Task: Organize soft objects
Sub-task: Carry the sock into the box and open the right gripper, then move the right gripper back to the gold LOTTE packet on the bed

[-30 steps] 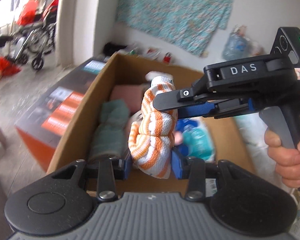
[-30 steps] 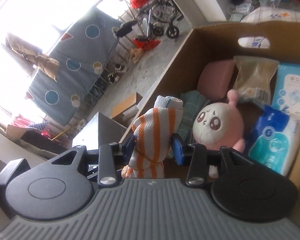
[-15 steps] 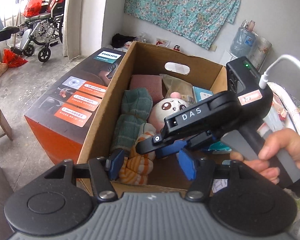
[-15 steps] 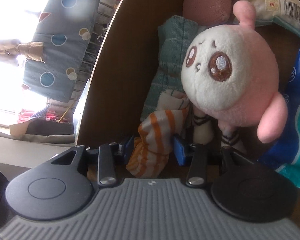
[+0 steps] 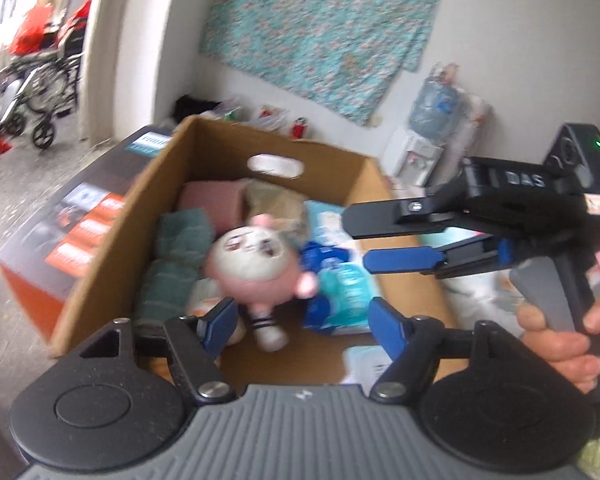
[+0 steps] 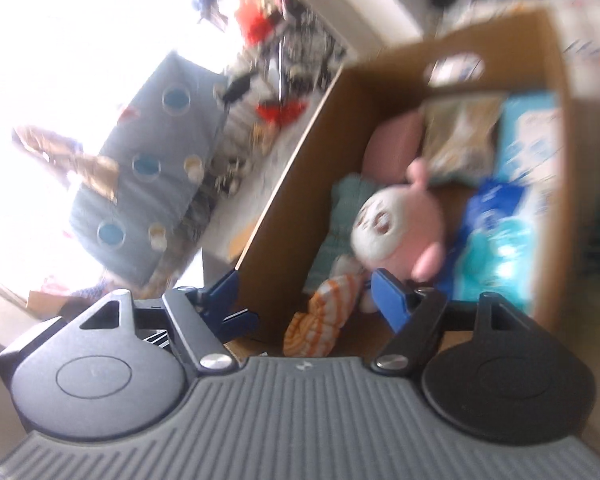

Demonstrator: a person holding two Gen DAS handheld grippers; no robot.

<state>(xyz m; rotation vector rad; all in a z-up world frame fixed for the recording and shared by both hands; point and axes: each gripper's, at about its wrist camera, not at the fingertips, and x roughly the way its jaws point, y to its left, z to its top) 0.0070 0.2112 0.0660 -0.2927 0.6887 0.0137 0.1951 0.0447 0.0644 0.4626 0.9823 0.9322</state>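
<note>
The striped cloth (image 6: 320, 312) lies loose in the near corner of the box (image 6: 284, 216), against the side wall and beside the plush (image 6: 396, 228), with a green towel (image 6: 340, 216) behind it. Both grippers have just been opening their jaws: the left gripper (image 5: 300, 324) and the right gripper (image 6: 304, 300) now stand released, nothing between the pads.

Risks from here, as I judge them: the cloth is a bunched roll standing on soft things, so it may slump or unroll across the plush. The right gripper sits astride the box wall, one finger outside it; drawing back carelessly could catch the cardboard and shift the box. The blur in both views suggests quick motion, which makes a snag likelier.

The right view shows the cloth clearly, and the wall between its fingers. The left view hides most of the cloth behind its own finger, but shows the right gripper (image 5: 392, 236) from the side, the hand (image 5: 556, 332) on its handle, and the blue packet (image 5: 340, 280).
</note>
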